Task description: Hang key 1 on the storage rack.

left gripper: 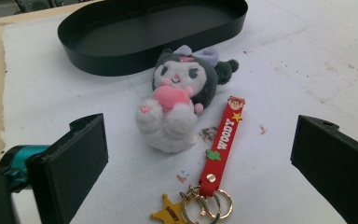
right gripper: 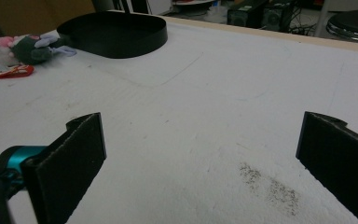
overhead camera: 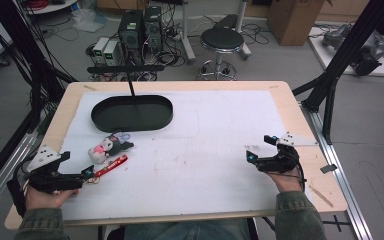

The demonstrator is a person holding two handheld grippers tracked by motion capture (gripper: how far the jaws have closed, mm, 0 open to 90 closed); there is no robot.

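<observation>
Both tongs, left (overhead camera: 86,172) and right (overhead camera: 260,148), gape wide and empty; plush (left gripper: 179,102) and keychain (left gripper: 219,144) lie untouched below the empty tray (overhead camera: 130,112).

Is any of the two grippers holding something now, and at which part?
Nothing is held. The left gripper is open, with the plush and the red keychain lying free on the sheet ahead of it. The right gripper is open over bare sheet.

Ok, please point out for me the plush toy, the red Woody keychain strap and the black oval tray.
plush toy (left gripper: 175,105): left gripper view, on its pink heart.
red Woody keychain strap (left gripper: 222,142): left gripper view, on the lettering.
black oval tray (overhead camera: 131,120): high view, on its near wall.
</observation>
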